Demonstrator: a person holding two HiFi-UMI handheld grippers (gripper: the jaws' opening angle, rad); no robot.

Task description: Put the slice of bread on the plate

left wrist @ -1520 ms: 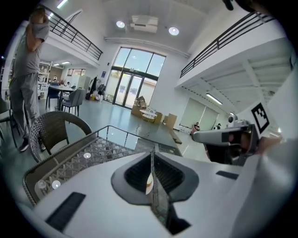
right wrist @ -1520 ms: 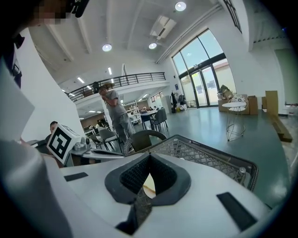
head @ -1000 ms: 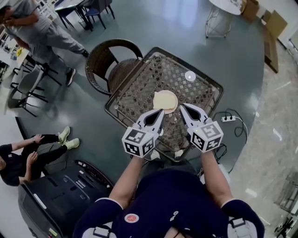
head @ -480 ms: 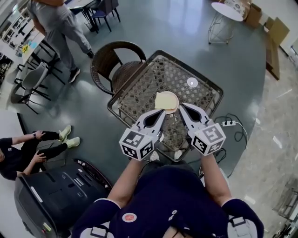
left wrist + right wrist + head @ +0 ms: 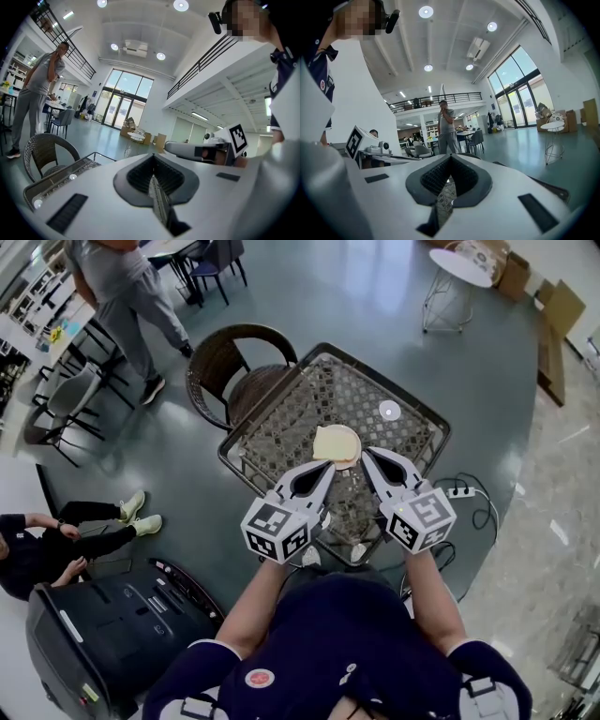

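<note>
A pale slice of bread lies on a round cream plate near the middle of the brown lattice table. Both grippers hover side by side over the table's near edge, pointing at the plate. My left gripper has its tip just short of the plate's near left rim and is shut on nothing. My right gripper is beside the plate's right rim, apart from it. Its jaws meet at the tip with nothing held. The gripper views show no bread or plate.
A small white disc lies on the table beyond the plate. A wicker chair stands at the table's far left. A person in grey stands farther left, another sits on the floor. A black case and power strip lie nearby.
Both grippers hold almost the same pose before the plate. The standing person in grey has walked toward the upper left, and the seated person's legs have shifted.
</note>
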